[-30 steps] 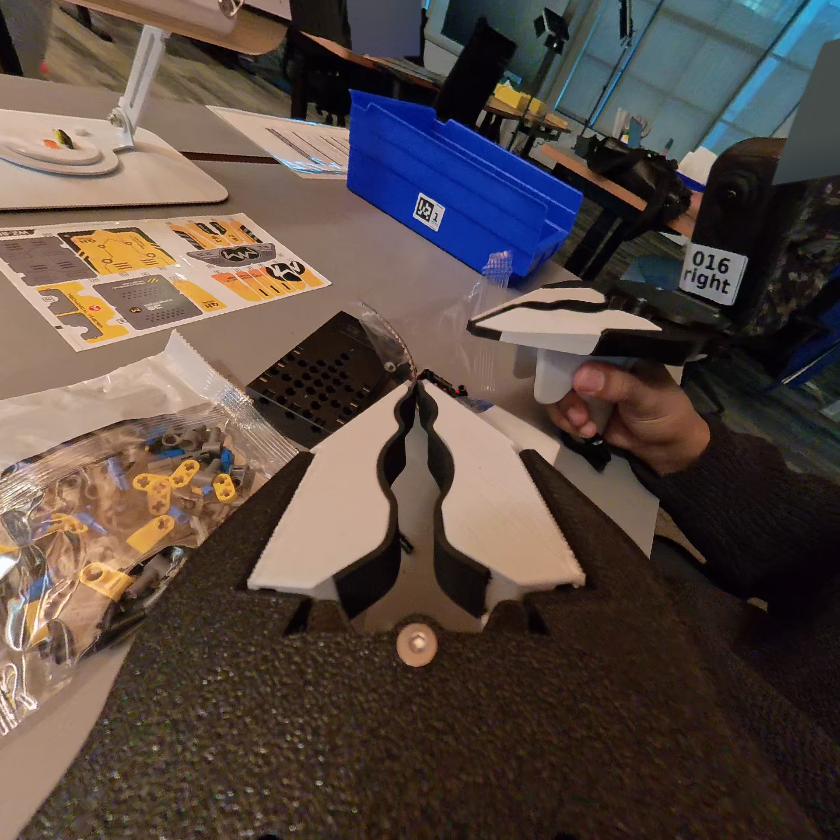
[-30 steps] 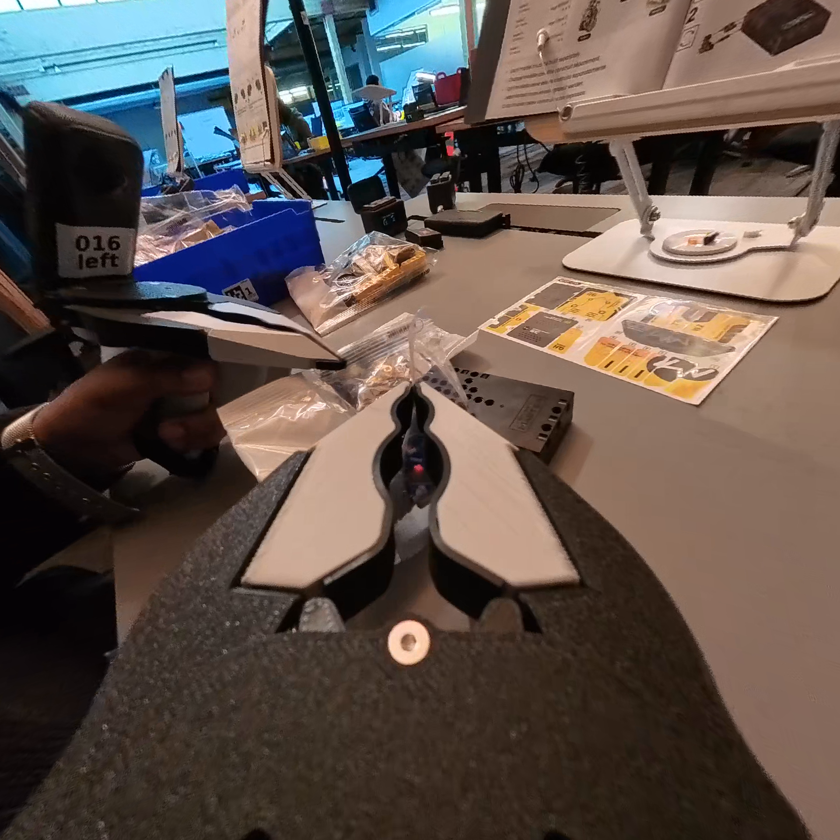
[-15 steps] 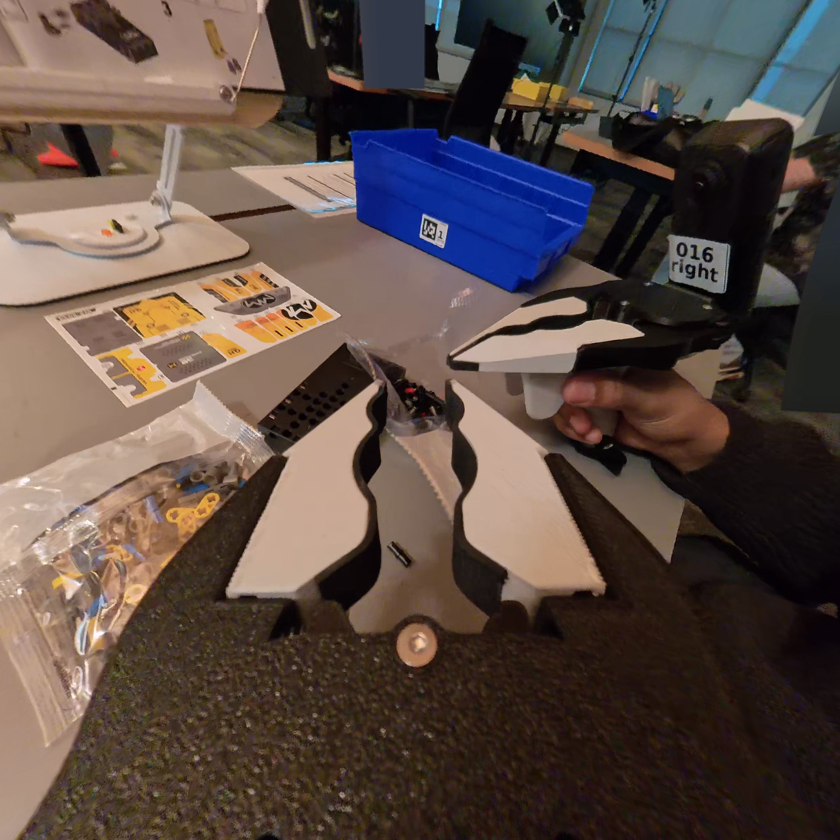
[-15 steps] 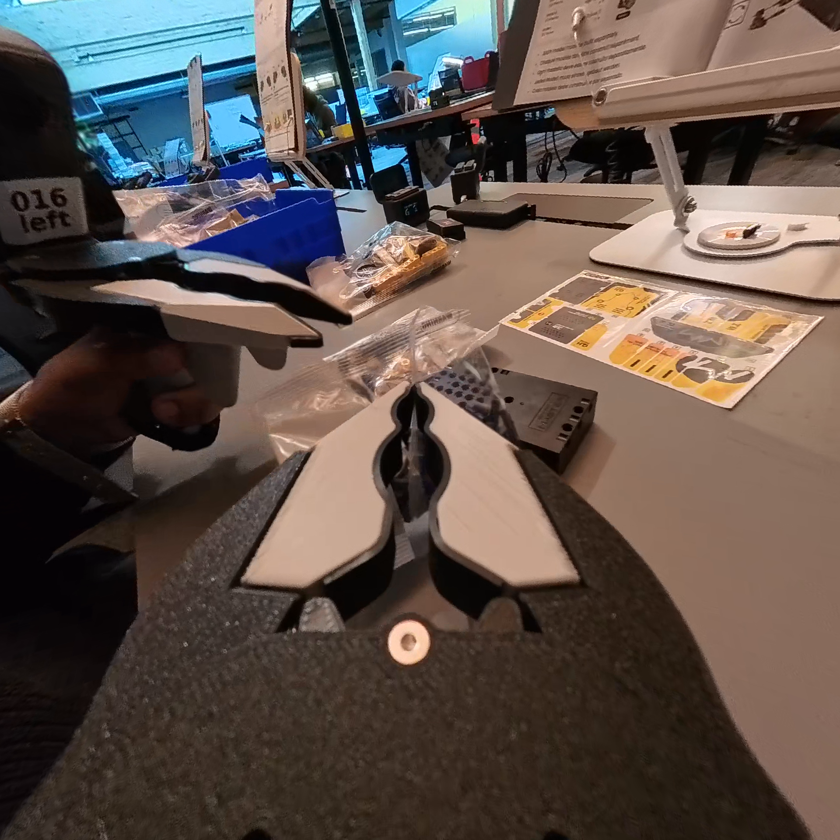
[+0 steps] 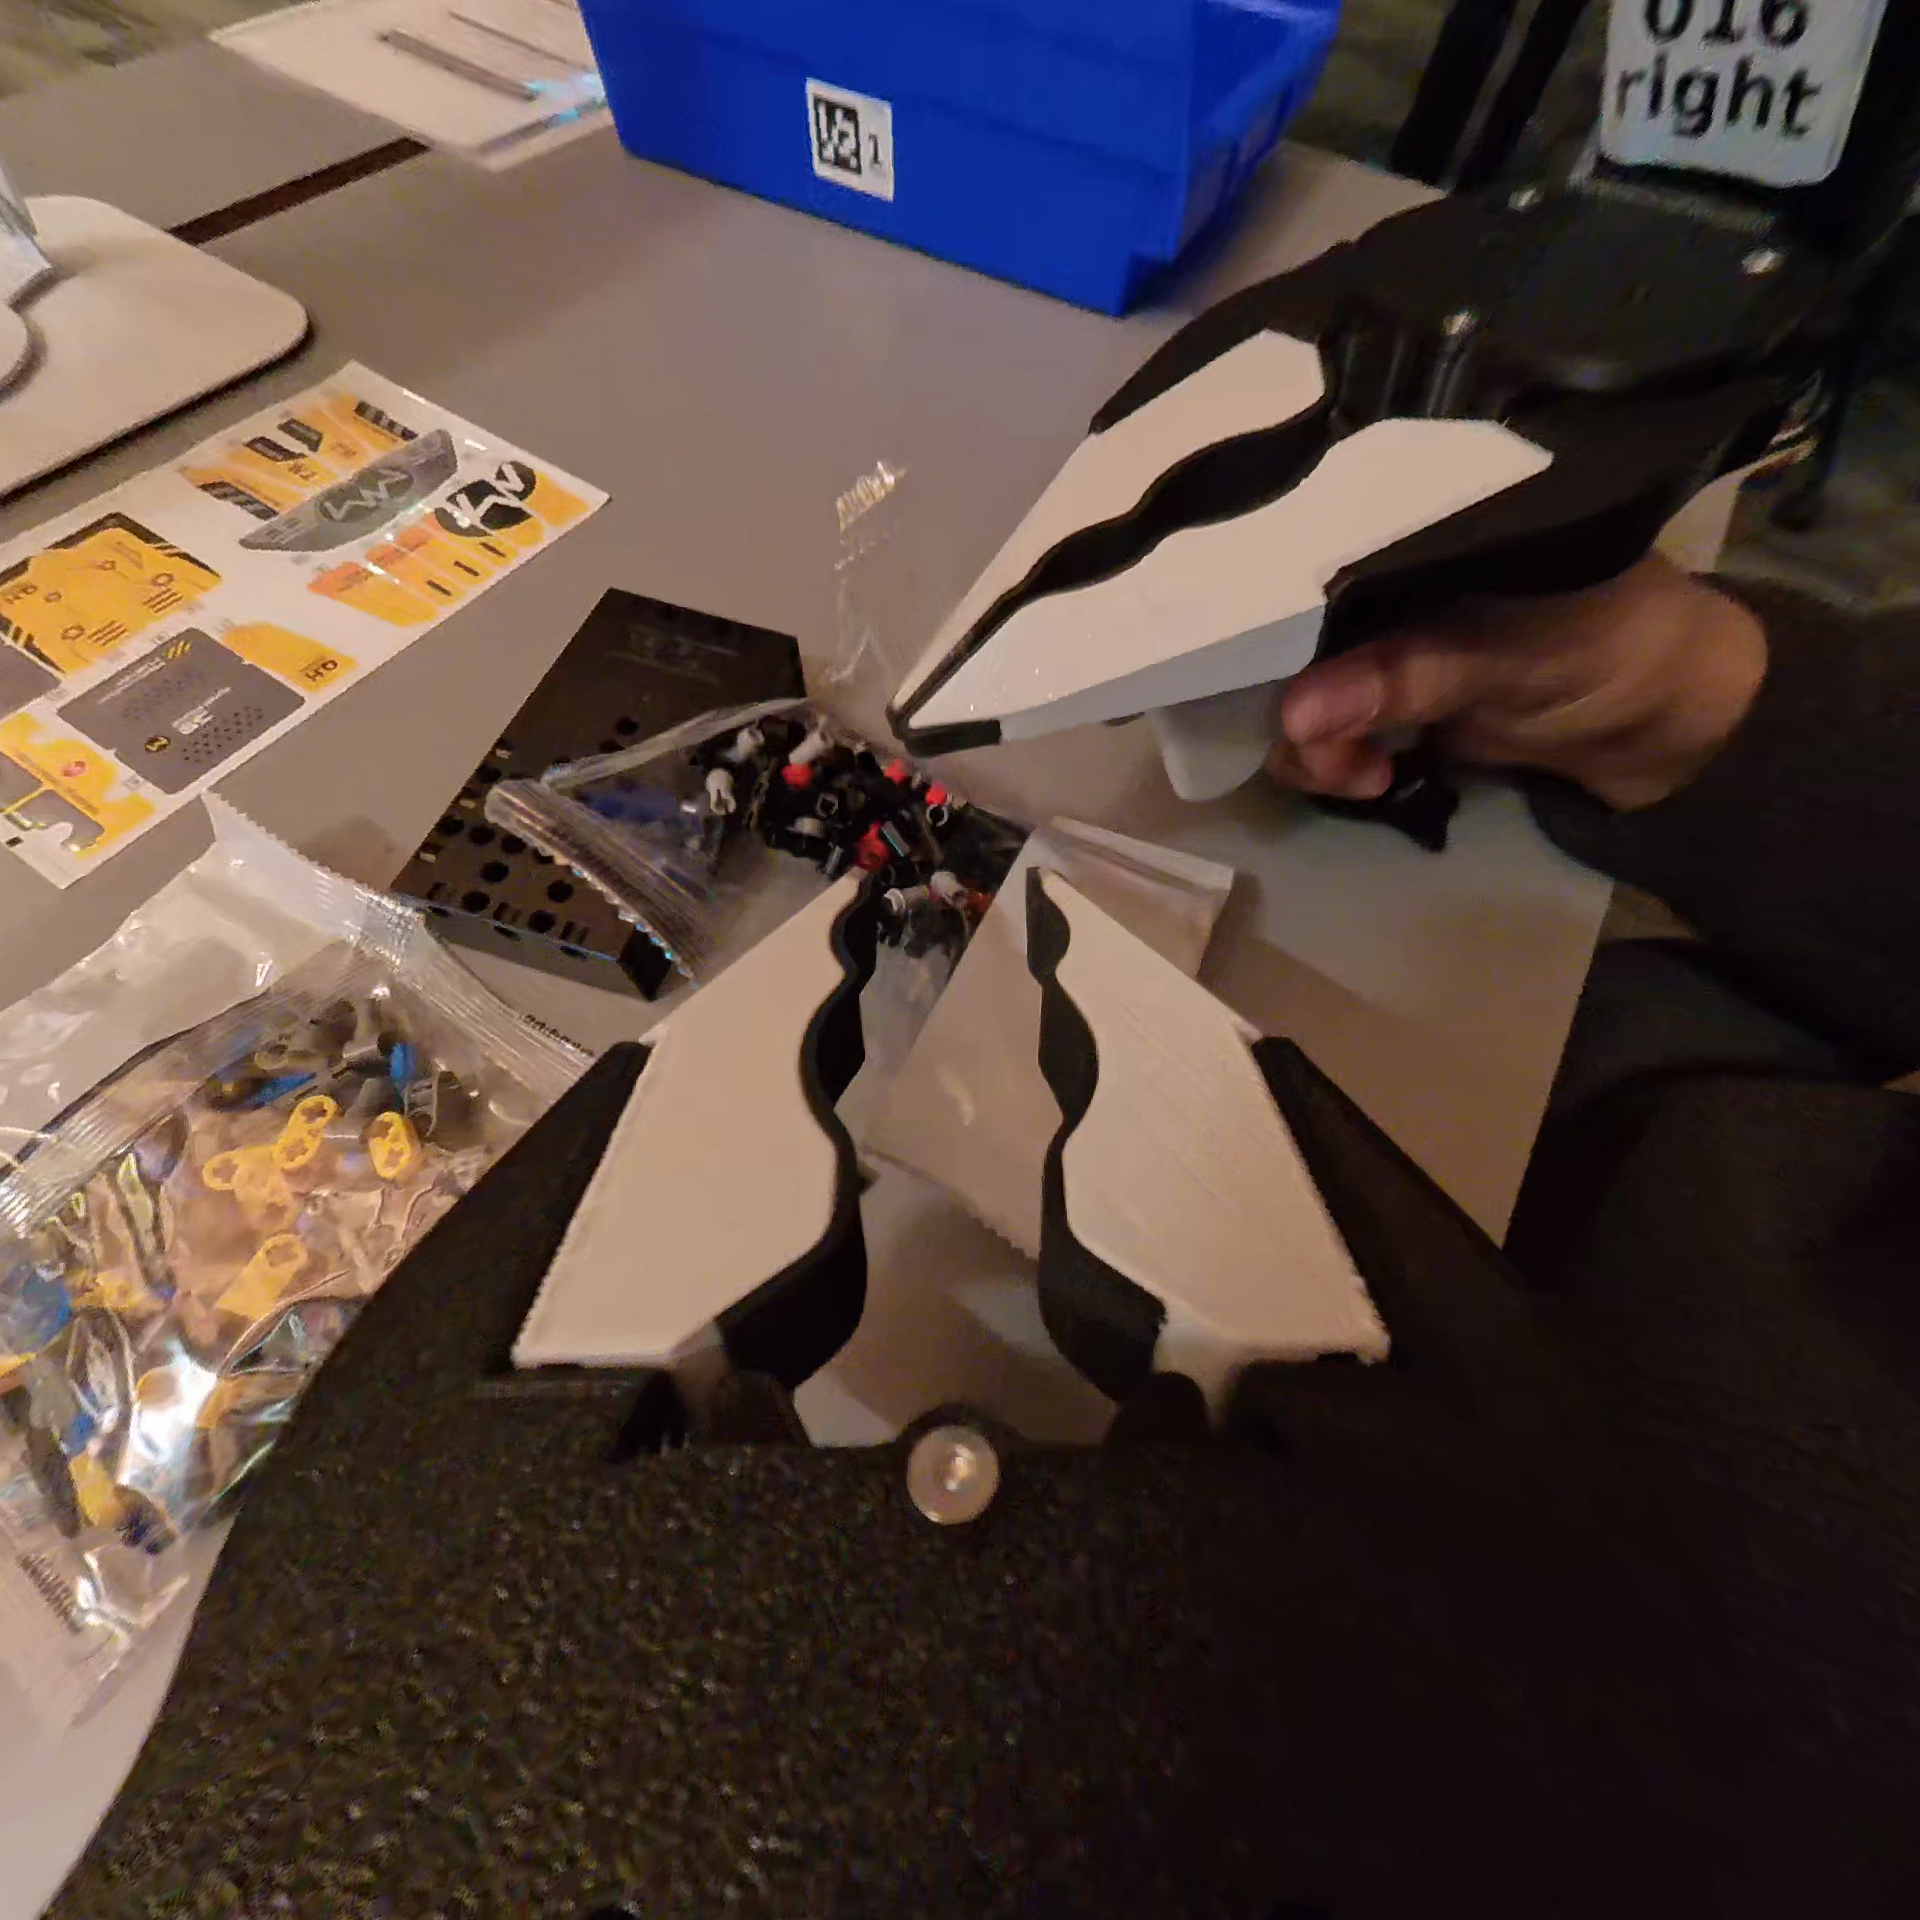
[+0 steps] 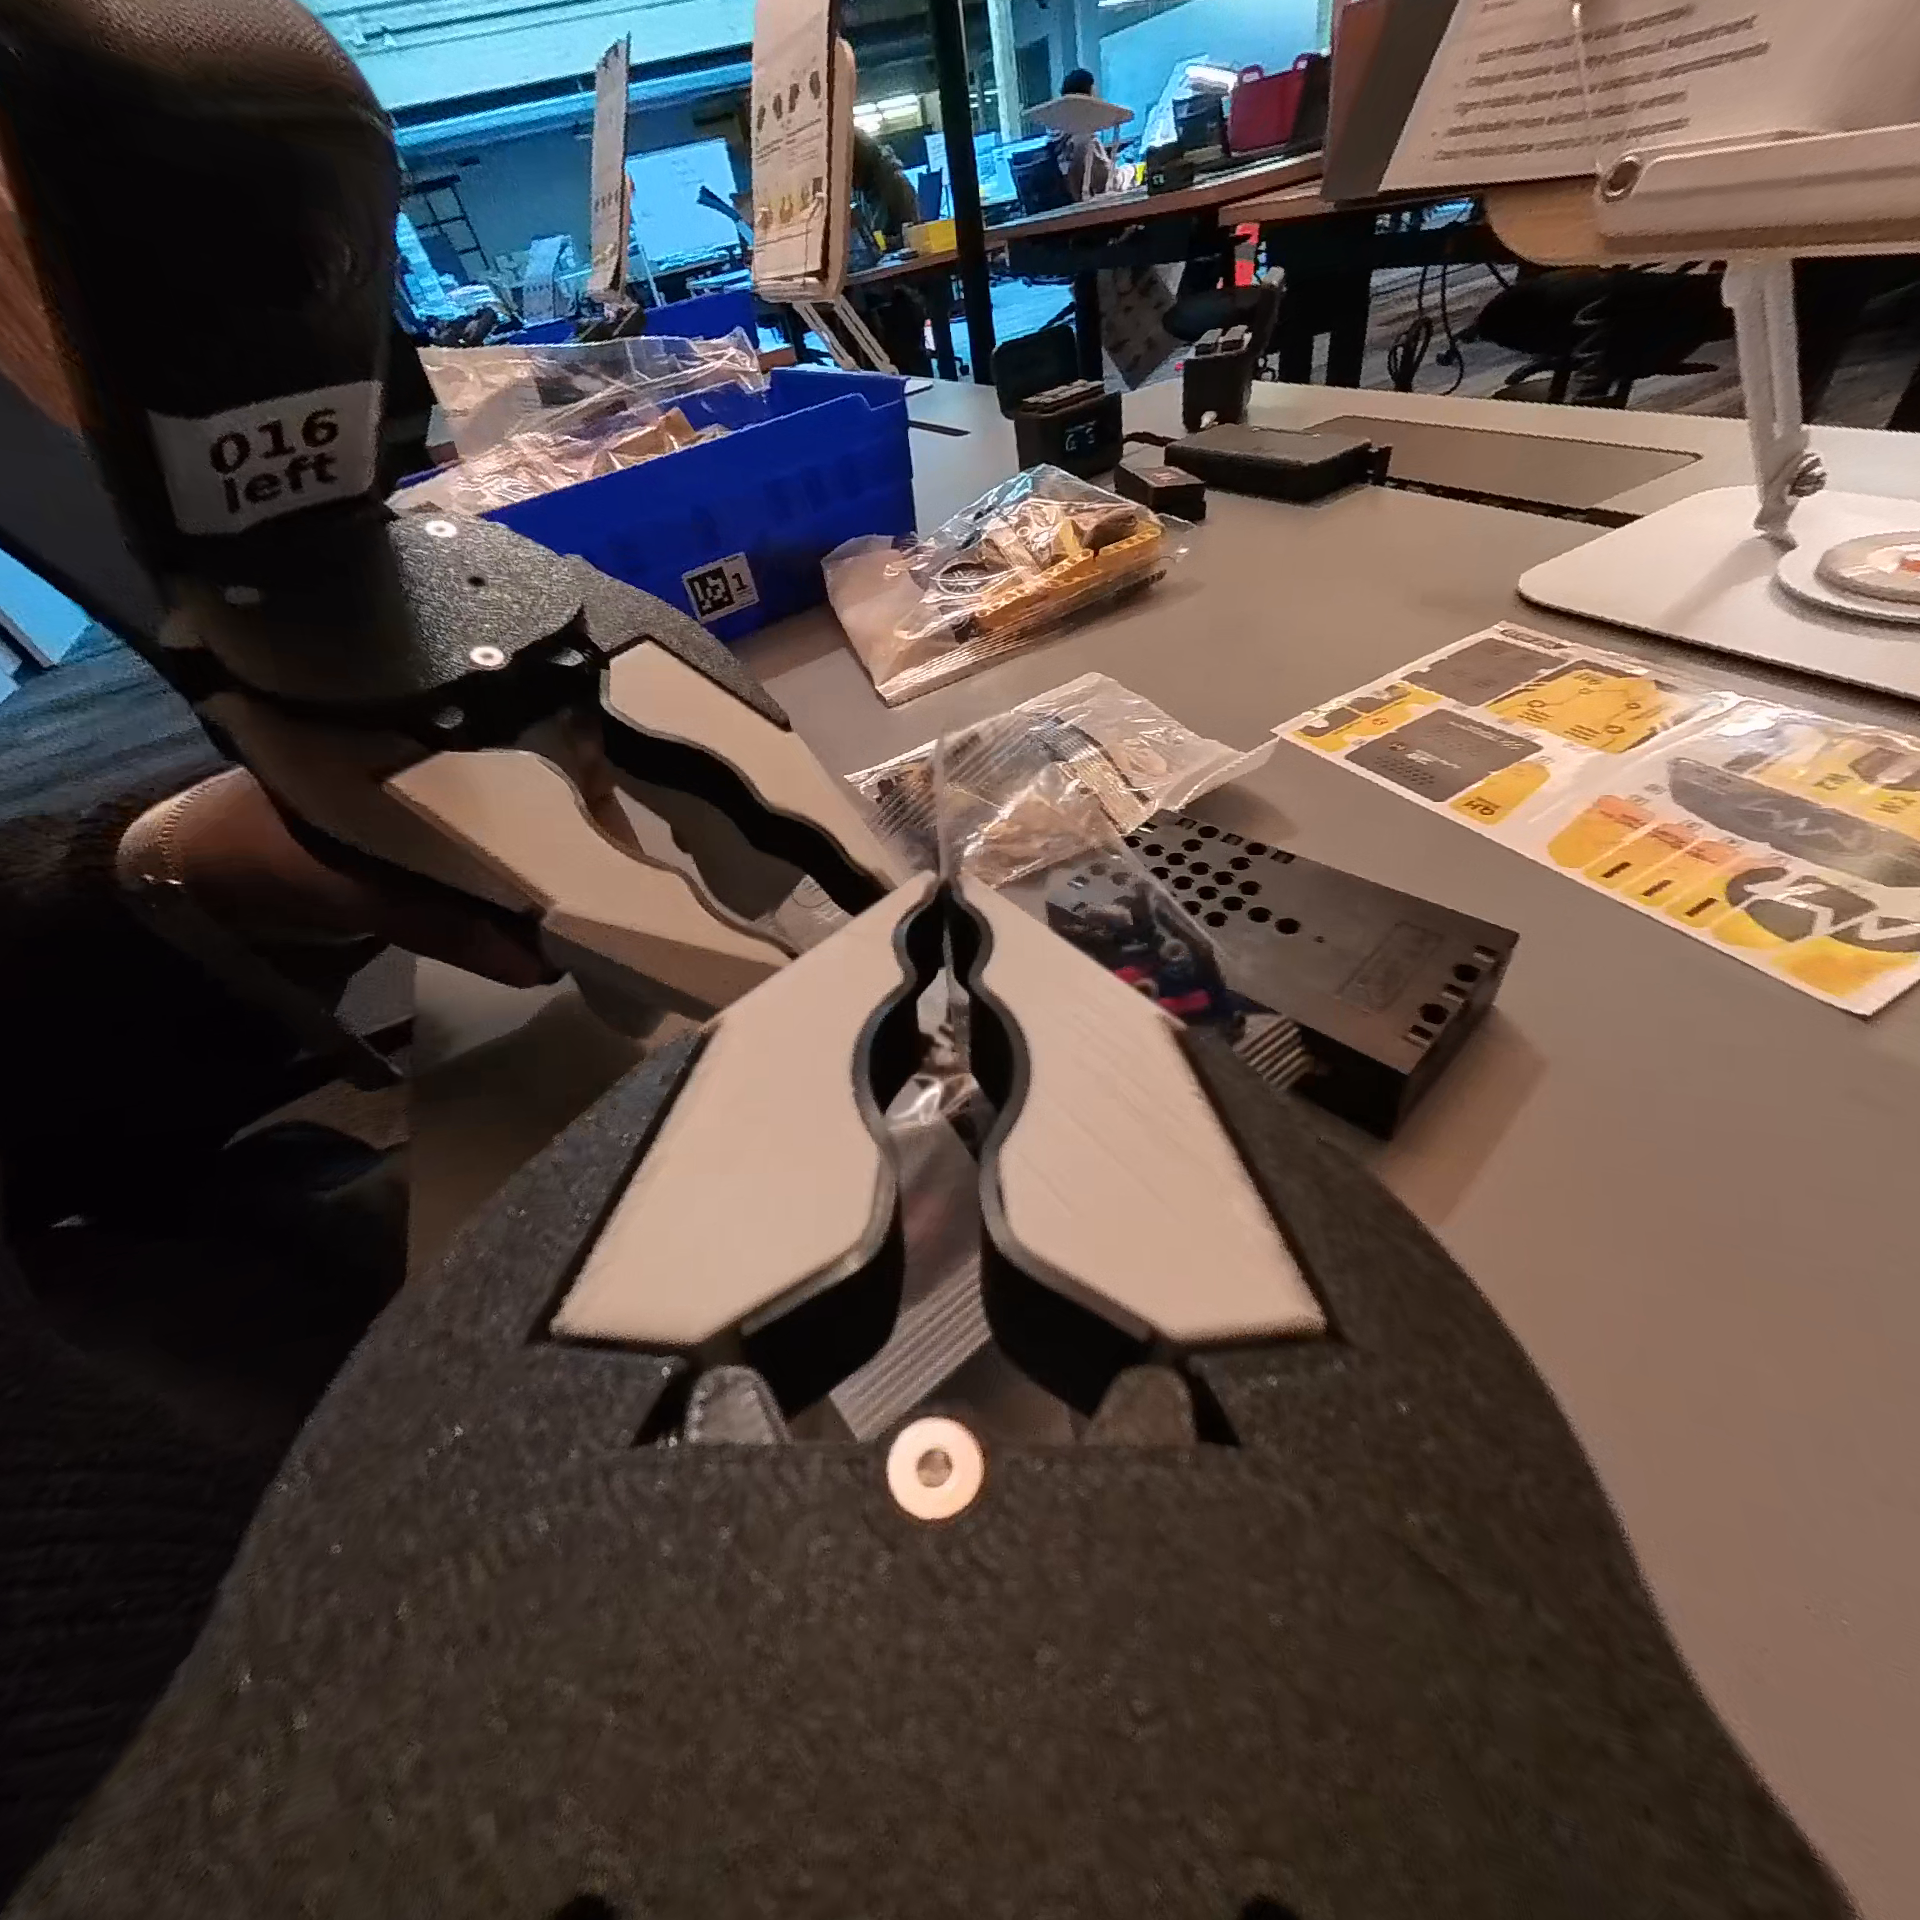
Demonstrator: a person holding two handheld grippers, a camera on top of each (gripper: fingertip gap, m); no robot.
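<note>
The small clear bag (image 5: 831, 821) of black, red and white pieces lies on the grey table (image 5: 665, 343), partly over a black perforated box (image 5: 582, 831). The right gripper (image 6: 943, 883) is closed on the bag's thin plastic edge; the contents are blurred there. The left gripper (image 5: 940, 883) stands with its fingers apart, tips at the bag. Left lies a crinkled bag of yellow parts (image 5: 208, 1195), cut off. Farther are a sticker sheet (image 5: 260, 582) and a blue bin (image 5: 987, 135).
</note>
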